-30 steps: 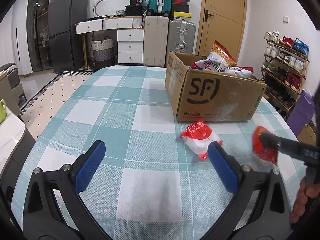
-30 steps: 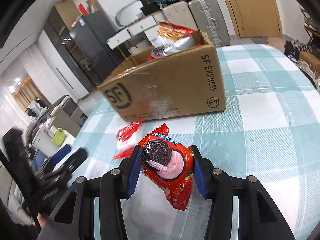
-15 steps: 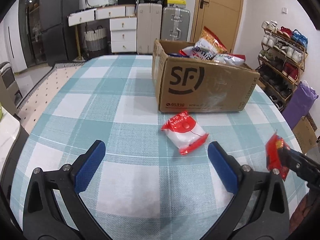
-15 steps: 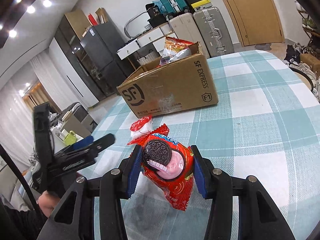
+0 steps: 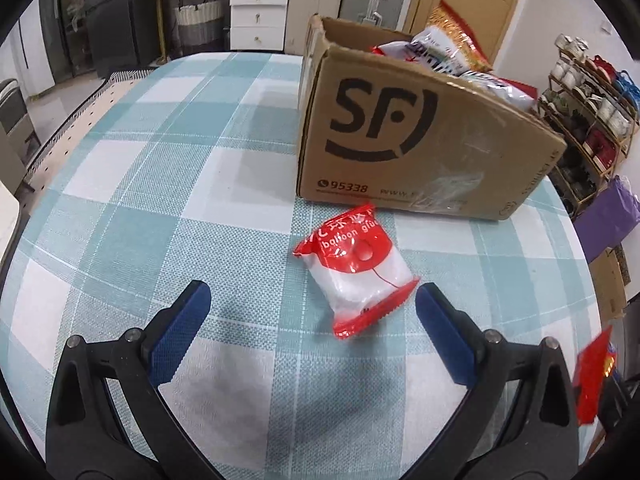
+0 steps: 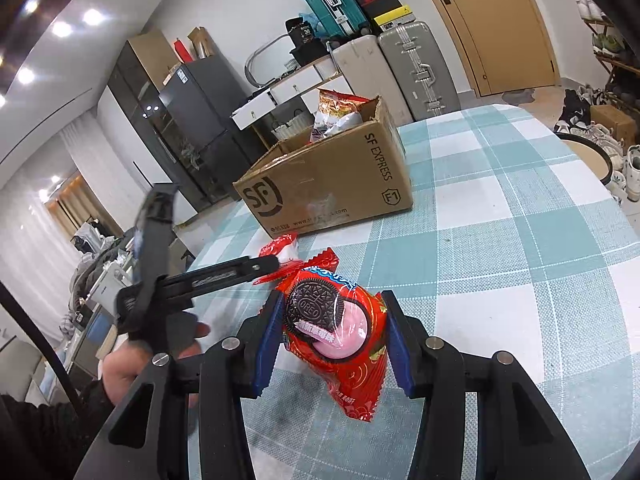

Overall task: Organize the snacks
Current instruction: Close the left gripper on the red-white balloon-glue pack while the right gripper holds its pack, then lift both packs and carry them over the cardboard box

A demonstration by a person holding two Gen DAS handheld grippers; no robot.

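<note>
Oreo pack pinched in right gripper above checked table. White-and-red packet lying near box, just beyond spread, empty left gripper. Snack bags inside box.

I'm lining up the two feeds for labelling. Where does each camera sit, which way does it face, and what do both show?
Left wrist: on the left tool, angled down at the tablecloth; its open blue pads flank the red-and-white packet.
Right wrist: on the right tool, facing across the table; pads shut on the Oreo packet; the person's left hand shows.
Shared: cardboard box, red-and-white packet, Oreo packet, tablecloth.
</note>
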